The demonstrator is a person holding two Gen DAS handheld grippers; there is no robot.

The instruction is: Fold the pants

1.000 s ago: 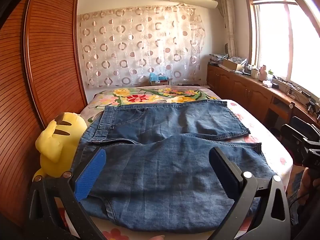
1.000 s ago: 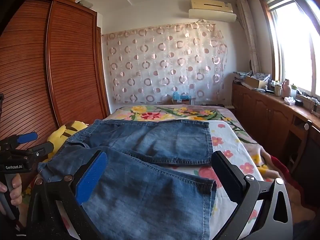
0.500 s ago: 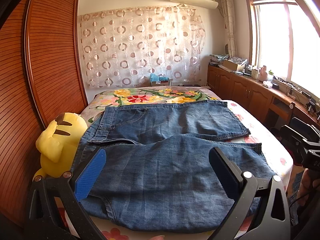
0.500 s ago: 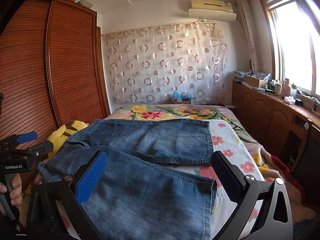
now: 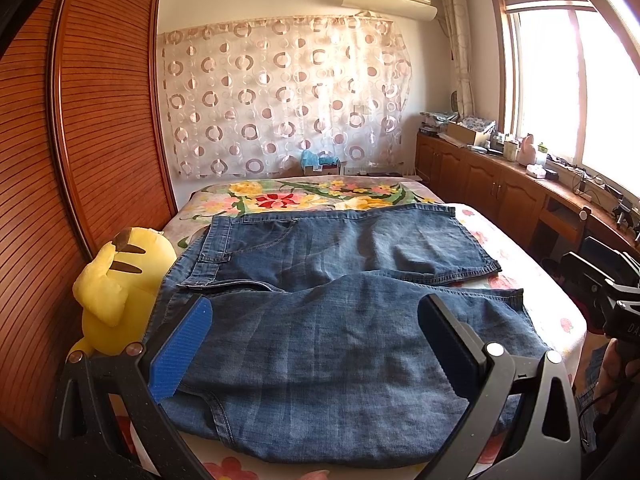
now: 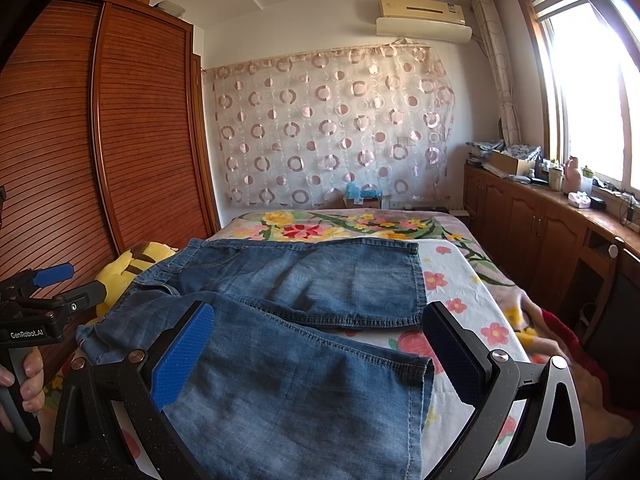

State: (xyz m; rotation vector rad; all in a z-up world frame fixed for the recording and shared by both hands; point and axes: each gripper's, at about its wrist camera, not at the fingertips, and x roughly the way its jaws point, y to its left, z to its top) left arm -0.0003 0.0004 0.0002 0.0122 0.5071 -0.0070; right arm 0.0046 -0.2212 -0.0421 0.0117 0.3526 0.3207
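Note:
Blue denim pants [image 5: 328,320] lie spread flat on the flowered bed [image 5: 304,200], waistband to the left, both legs running right, the near leg overlapping the far one. My left gripper [image 5: 316,344] hovers open over the near leg close to the waist, nothing between its fingers. In the right wrist view the same pants [image 6: 304,312] show their two hems at the right. My right gripper [image 6: 320,352] hangs open above the near leg's hem end. The left gripper [image 6: 48,284] shows at that view's left edge, held by a hand.
A yellow plush toy [image 5: 116,284] sits at the bed's left edge against the wooden wardrobe [image 5: 88,128]. Low wooden cabinets [image 5: 512,188] with clutter run along the right wall under the window. A patterned curtain [image 5: 280,96] hangs behind the bed.

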